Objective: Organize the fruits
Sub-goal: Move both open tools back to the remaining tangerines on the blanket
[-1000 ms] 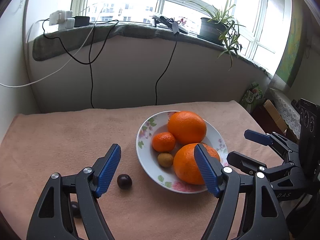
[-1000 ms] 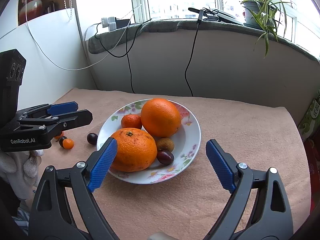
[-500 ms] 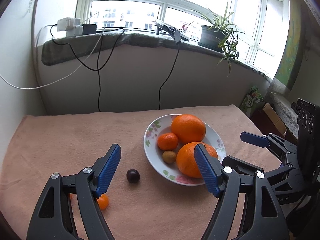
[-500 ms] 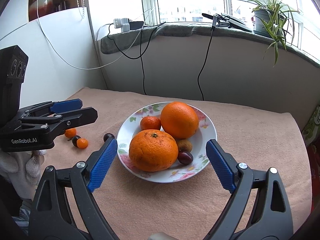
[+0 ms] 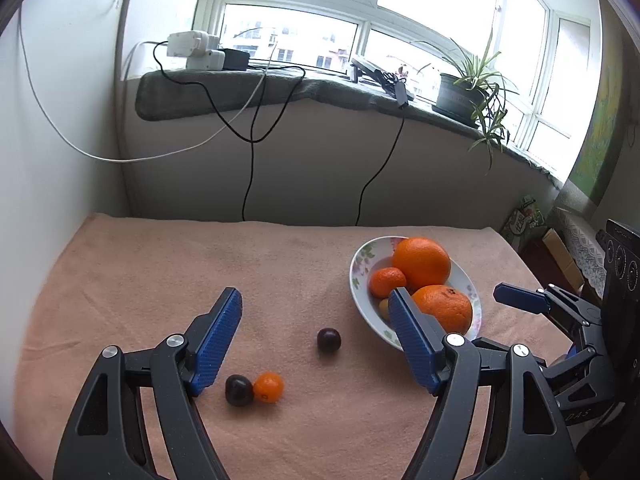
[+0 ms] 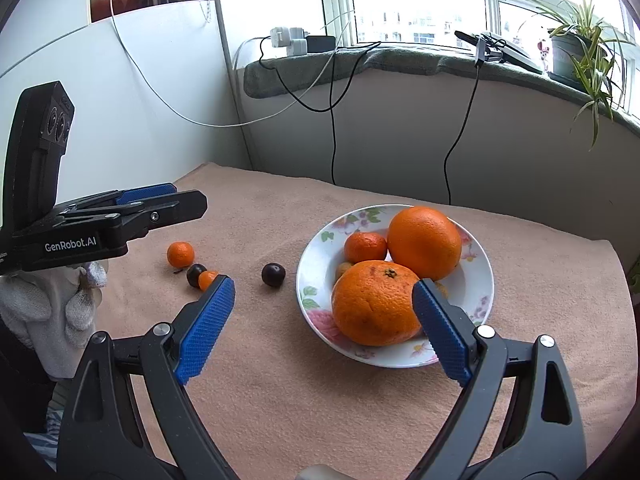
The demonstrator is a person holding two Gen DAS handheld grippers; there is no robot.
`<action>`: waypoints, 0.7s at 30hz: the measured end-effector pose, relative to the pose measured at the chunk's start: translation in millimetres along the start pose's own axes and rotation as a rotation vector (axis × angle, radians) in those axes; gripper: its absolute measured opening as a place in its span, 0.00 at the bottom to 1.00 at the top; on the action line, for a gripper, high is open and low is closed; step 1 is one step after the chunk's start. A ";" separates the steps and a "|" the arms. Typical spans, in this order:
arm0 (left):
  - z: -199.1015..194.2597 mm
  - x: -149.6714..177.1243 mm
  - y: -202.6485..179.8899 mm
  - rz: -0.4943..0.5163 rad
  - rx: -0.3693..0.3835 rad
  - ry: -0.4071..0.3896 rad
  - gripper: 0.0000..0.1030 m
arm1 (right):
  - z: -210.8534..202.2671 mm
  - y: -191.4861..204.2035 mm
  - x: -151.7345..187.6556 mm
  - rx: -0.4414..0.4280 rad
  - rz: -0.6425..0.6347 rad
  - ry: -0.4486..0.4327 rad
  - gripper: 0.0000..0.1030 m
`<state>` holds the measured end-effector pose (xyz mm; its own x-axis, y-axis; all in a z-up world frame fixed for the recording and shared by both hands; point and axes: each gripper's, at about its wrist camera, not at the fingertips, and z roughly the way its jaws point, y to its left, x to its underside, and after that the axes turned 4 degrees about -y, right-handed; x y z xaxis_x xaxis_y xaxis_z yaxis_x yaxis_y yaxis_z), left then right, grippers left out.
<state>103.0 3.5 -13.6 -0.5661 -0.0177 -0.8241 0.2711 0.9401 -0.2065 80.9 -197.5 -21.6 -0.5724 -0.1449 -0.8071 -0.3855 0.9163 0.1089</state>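
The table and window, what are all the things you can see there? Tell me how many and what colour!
Big oranges: 2, orange, in the plate.
Mandarin: 1, orange, in the plate, behind the front orange.
Small brownish fruit: 1 seen for sure, in the plate, half hidden.
Plate: 1, white with flowers, on the cloth.
Dark plums: 2, dark purple, on the cloth left of the plate.
Small orange fruits: 2, on the cloth; one touches a plum.
Cloth: 1, peach, covers the table.
Potted plant: 1, green, on the windowsill.
Chargers and cables: several, white and black, on the windowsill.
Left gripper: black with blue pads, open, empty.
Right gripper: same, open, empty.
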 end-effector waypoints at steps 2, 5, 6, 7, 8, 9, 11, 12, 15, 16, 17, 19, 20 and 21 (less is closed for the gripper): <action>-4.7 0.7 11.8 -0.017 -0.019 -0.007 0.73 | 2.8 6.7 -0.5 -0.013 -0.007 0.001 0.90; -12.2 3.1 30.7 -0.047 -0.046 -0.016 0.73 | 8.4 18.3 -0.9 -0.043 -0.018 0.009 0.90; -14.3 4.5 36.8 -0.056 -0.054 -0.016 0.73 | 10.7 22.9 -0.9 -0.051 -0.024 0.013 0.90; -16.3 6.2 42.6 -0.064 -0.062 -0.016 0.73 | 13.0 27.2 -0.8 -0.057 -0.033 0.016 0.90; -17.8 8.1 48.1 -0.072 -0.070 -0.015 0.73 | 15.6 31.6 -0.7 -0.063 -0.042 0.020 0.90; -19.1 10.3 53.1 -0.079 -0.078 -0.012 0.73 | 18.1 35.7 -0.9 -0.070 -0.050 0.024 0.90; -21.3 15.5 62.8 -0.093 -0.093 -0.005 0.73 | 22.9 43.3 -0.9 -0.088 -0.063 0.033 0.90; -22.5 18.5 67.7 -0.102 -0.098 -0.001 0.73 | 25.4 47.5 -0.7 -0.096 -0.070 0.038 0.90; -24.0 27.3 80.2 -0.129 -0.110 0.012 0.73 | 34.0 58.8 -0.4 -0.119 -0.092 0.052 0.90; -24.1 30.2 83.7 -0.137 -0.112 0.018 0.73 | 37.4 62.5 0.1 -0.127 -0.100 0.059 0.90; -24.1 33.2 86.9 -0.146 -0.111 0.024 0.73 | 40.9 65.7 0.6 -0.133 -0.105 0.065 0.90; -23.8 39.2 92.5 -0.162 -0.108 0.035 0.72 | 49.3 71.6 1.5 -0.150 -0.111 0.086 0.82; -23.1 42.1 94.5 -0.170 -0.105 0.041 0.72 | 53.7 74.3 2.2 -0.161 -0.112 0.099 0.79; -22.3 44.7 96.1 -0.177 -0.103 0.047 0.71 | 57.9 77.2 3.1 -0.171 -0.113 0.110 0.77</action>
<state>86.4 100.6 -58.6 -0.6339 -0.1718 -0.7541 0.0850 0.9536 -0.2888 91.3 -105.6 -49.2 -0.5907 -0.2915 -0.7524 -0.5633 0.8166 0.1260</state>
